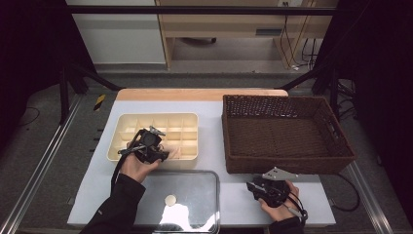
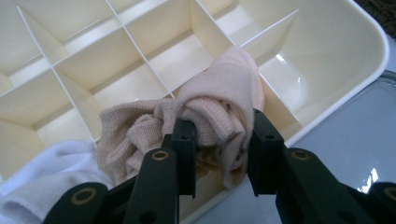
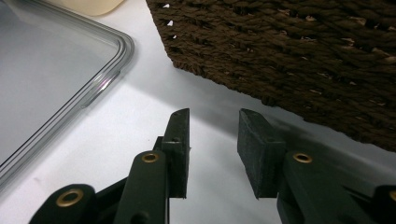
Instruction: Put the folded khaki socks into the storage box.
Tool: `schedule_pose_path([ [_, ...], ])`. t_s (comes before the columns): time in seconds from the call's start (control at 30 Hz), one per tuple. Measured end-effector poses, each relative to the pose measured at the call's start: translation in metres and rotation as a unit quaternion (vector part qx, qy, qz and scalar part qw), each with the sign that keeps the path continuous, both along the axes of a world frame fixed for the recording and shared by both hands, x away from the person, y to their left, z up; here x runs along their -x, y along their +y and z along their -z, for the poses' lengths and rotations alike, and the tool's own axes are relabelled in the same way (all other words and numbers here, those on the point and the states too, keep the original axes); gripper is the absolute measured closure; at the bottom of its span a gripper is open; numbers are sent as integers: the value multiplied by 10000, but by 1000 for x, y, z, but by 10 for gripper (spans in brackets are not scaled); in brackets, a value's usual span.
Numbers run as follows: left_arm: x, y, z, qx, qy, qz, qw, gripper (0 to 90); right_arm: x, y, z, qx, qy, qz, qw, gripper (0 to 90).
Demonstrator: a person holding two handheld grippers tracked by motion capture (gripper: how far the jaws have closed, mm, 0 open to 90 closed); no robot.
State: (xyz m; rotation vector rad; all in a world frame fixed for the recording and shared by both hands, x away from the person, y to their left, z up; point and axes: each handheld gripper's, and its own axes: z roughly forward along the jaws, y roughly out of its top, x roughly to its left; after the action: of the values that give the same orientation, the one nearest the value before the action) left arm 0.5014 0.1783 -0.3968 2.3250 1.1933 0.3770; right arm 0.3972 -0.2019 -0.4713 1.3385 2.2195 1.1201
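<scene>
A beige sock [image 2: 219,112] is gripped by the left gripper [image 2: 219,154] at the organizer's [image 2: 327,60] near edge. The right gripper [image 3: 212,149] is held open, empty, near the table's [image 3: 140,121] front edge.

A dark brown woven basket [image 1: 287,134] stands at the right of the high view, its near wall close above in the right gripper view. A clear lid [image 1: 187,195] with a round pale spot lies flat at lower centre, just left of the basket's front corner. Both rest on the pale table [image 1: 214,122]. A white cloth [image 2: 42,177] shows lower left in the left gripper view.
</scene>
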Motion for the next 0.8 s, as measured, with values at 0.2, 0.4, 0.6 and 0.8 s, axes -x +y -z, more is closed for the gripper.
schedule_pose_path([
  [0.2, -4, -5, 3, -112, 66, 14, 9999, 676, 0, 1, 1, 10, 18, -24, 10000, 648],
  [0.4, -7, -9, 5, -150, 145, 64, 9998, 676, -1, 1, 1, 9, 41, -31, 10000, 646],
  [0.6, -9, -11, 8, -71, 123, 150, 9998, 672, -1, 2, 2, 27, 69, -61, 10000, 643],
  [0.8, -11, -13, 16, 99, 57, 172, 9998, 662, -2, 3, 3, 32, 64, -67, 10000, 641],
])
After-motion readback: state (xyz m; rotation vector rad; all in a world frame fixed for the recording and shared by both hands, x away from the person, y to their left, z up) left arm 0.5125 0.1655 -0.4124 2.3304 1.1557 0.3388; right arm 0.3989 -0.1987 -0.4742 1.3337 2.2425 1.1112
